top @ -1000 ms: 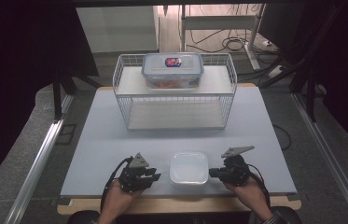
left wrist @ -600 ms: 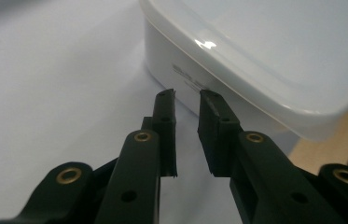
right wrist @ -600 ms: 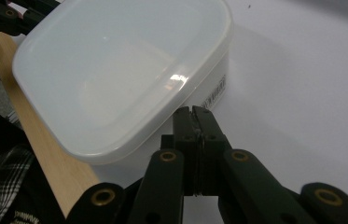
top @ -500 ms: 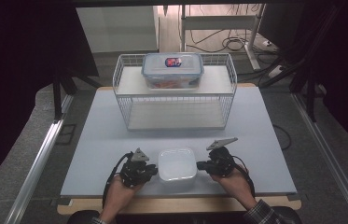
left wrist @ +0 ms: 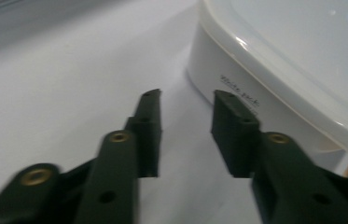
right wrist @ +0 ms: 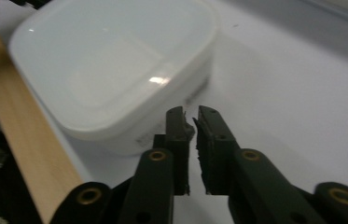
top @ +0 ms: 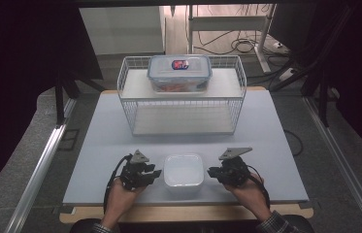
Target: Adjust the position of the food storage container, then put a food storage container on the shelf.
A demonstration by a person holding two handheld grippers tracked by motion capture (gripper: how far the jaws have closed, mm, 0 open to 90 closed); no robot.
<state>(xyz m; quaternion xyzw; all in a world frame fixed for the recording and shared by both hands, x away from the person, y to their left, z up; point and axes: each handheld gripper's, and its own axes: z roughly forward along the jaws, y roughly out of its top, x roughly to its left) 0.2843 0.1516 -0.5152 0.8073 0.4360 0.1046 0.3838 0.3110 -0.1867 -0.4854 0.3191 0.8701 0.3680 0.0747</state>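
A white lidded container (top: 183,170) sits near the front edge of the table (top: 96,145), between my two grippers. My left gripper (top: 156,173) lies just left of it, its tips pointing at the container's side. In the left gripper view the container (left wrist: 302,70) is ahead to the right of the left gripper (left wrist: 185,95); its jaws have just been opening and stand open with nothing between them. My right gripper (top: 211,171) lies just right of the container (right wrist: 115,65). In its own view the right gripper (right wrist: 189,112) has just been opening, and only a narrow, empty gap shows.
A white wire rack (top: 125,97) stands at the back middle of the table. On its top shelf rests a clear lidded box (top: 179,73) with a red and blue label. A wooden strip (right wrist: 22,140) runs along the table's front edge.
The white container has slid a little to the left. Both grippers, which were against its sides half a second ago, now stand slightly off it with jaws wider.
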